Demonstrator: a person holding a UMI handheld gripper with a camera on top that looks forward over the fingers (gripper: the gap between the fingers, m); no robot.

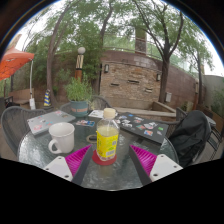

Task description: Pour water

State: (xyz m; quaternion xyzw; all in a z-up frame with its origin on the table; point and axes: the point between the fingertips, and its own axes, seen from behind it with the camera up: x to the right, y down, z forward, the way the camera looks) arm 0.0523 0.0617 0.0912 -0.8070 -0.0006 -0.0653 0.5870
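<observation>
A clear bottle (107, 137) with a white cap and a yellow label stands upright on a red coaster (105, 159) on a round glass table (60, 165). It sits between my gripper's (108, 162) pink pads (66, 163), with a gap on each side, so the gripper is open. To the left of the bottle stands a white mug (62, 137), just beyond the left finger.
A potted plant (78, 94), books and papers (47, 121) lie further back on the table. A black bag (189, 136) rests on a chair to the right. Metal chairs, a stone wall, trees and a red umbrella (12, 62) stand beyond.
</observation>
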